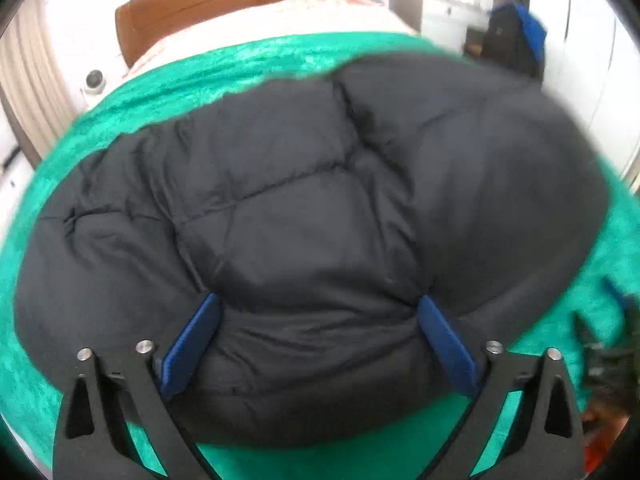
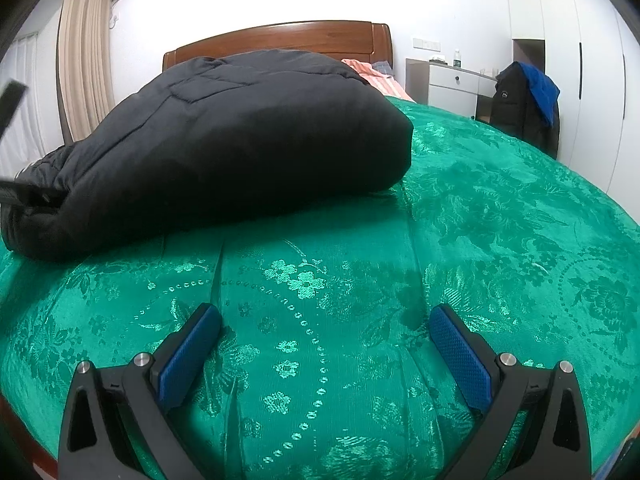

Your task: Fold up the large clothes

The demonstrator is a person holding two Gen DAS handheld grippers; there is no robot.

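A black quilted puffer jacket (image 1: 304, 216) lies folded in a thick bundle on the green bedspread (image 1: 168, 80). My left gripper (image 1: 320, 312) is open, its blue pads (image 1: 192, 344) spread wide on either side of the bundle's near edge, just above or touching it. In the right wrist view the jacket (image 2: 224, 140) lies at the left, further up the bed. My right gripper (image 2: 324, 320) is open and empty, low over the bedspread (image 2: 500, 220), apart from the jacket. The left gripper's black frame (image 2: 24, 196) shows at the jacket's left end.
A wooden headboard (image 2: 280, 38) and striped pink bedding (image 2: 376, 76) are at the far end. A white cabinet (image 2: 456, 80) and a chair with dark and blue clothes (image 2: 524, 100) stand at the right. Curtains (image 2: 84, 60) hang at the left.
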